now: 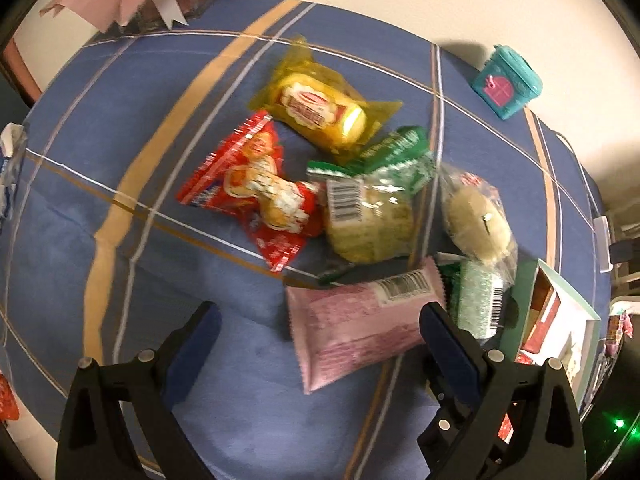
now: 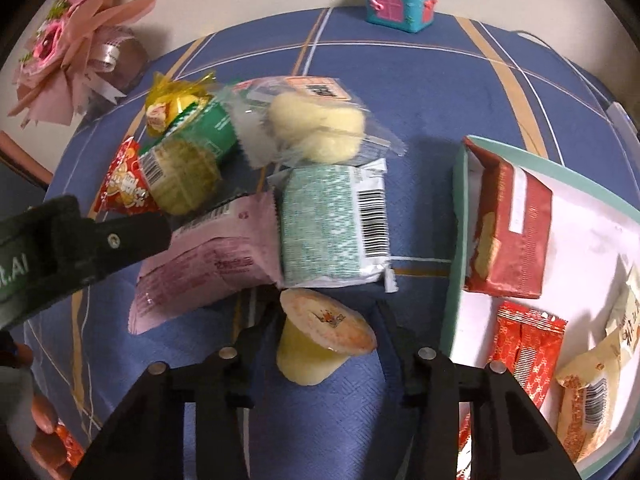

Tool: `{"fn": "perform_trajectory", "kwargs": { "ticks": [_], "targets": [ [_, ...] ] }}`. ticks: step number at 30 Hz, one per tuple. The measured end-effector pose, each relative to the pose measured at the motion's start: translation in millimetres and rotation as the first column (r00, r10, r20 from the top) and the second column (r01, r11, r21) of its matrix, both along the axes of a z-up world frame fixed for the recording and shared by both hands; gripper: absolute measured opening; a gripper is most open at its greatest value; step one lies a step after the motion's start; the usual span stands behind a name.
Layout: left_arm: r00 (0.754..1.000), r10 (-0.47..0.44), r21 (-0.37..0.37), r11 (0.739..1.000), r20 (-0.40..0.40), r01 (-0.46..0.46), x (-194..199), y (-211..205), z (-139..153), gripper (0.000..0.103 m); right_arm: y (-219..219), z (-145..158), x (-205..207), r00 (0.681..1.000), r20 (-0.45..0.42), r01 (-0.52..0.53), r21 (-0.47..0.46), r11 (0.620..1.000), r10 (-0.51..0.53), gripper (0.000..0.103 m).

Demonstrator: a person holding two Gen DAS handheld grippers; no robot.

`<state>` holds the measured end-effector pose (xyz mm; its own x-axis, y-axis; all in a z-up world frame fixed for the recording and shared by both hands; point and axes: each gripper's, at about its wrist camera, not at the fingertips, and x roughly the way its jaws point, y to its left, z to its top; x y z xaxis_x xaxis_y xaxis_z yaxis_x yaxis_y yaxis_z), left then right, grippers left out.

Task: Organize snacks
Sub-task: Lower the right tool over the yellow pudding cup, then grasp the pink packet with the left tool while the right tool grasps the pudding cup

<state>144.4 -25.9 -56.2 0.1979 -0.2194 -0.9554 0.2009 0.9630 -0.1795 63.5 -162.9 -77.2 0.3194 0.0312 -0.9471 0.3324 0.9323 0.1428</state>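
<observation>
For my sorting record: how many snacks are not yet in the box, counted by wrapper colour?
Yellow: 2 (crinkly yellow plastic cake wrapper, yellow plastic jelly cup)
Red: 1 (red foil packet)
Green: 2 (dark green plastic packet, mint-green speckled packet)
Pink: 1 (pink foil packet)
Clear: 1 (clear plastic bun bag)
Total: 7

We cannot read the print on the red snack packet (image 1: 256, 192); motion smears it. The green packet (image 1: 394, 152) lies half buried under the yellow-wrapped cake (image 1: 320, 110) and a clear-wrapped biscuit (image 1: 368, 216). The white box (image 2: 592, 264) runs off the right edge, so its far side stays unseen. The jelly cup (image 2: 324, 340) hides its base between the right tongs (image 2: 326, 354), and we cannot tell whether the pads touch it.
</observation>
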Motion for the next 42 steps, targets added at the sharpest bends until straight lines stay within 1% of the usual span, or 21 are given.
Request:
{"fn": "perform_trajectory", "kwargs": {
  "ticks": [6, 8, 11, 12, 14, 17, 21, 27, 31, 35, 42],
  "targets": [
    [1.0, -0.016, -0.008, 1.0, -0.027, 0.016, -2, -18, -10, 0.099, -18, 1, -5, 1.0, -0.003, 0.012, 0.021, 1.0, -0.011, 0.048],
    [0.999, -0.018, -0.014, 1.0, -0.035, 0.018, -1, -24, -13, 0.099, -23, 1, -4, 1.0, -0.004, 0.007, 0.006, 1.0, -0.007, 0.048],
    [0.999, -0.023, -0.027, 0.999, -0.044, 0.021, -1, -33, -18, 0.099, -26, 2, -7, 1.0, -0.004, -0.002, 0.008, 1.0, 0.002, 0.048],
    [0.999, -0.027, -0.026, 0.999, -0.047, 0.026, -1, -37, -20, 0.099, -27, 2, -7, 1.0, -0.004, 0.006, -0.01, 1.0, -0.006, 0.048],
    [0.998, -0.031, -0.007, 1.0, -0.052, 0.03, -1, -43, -25, 0.099, -28, 2, -7, 1.0, -0.006, 0.001, -0.015, 1.0, -0.001, 0.048],
    [0.998, -0.019, -0.004, 1.0, -0.054, 0.019, 2, -47, -28, 0.099, -26, 3, -9, 1.0, -0.006, -0.002, -0.022, 1.0, 0.002, 0.048],
    [0.999, -0.017, 0.007, 1.0, -0.031, 0.017, 0, -42, -22, 0.086, -18, 2, -9, 1.0, -0.009, -0.006, -0.032, 0.999, 0.006, 0.048],
    [1.0, -0.019, 0.015, 1.0, -0.021, 0.019, -4, -39, -16, 0.079, -4, 3, -12, 1.0, -0.014, -0.011, -0.036, 0.999, 0.011, 0.048],
    [1.0, -0.009, 0.009, 1.0, -0.026, 0.009, -6, -37, -12, 0.077, 3, 3, -11, 1.0, -0.016, -0.016, -0.043, 0.999, 0.016, 0.048],
    [1.0, 0.005, 0.005, 1.0, -0.022, -0.004, -9, -34, -8, 0.077, 1, 10, -14, 1.0, -0.003, -0.012, -0.035, 0.999, 0.012, 0.048],
    [1.0, 0.023, -0.006, 1.0, 0.017, -0.023, -19, -20, 18, 0.077, -2, 32, -24, 0.999, 0.032, -0.012, -0.021, 1.0, 0.012, 0.048]
  ]
}}
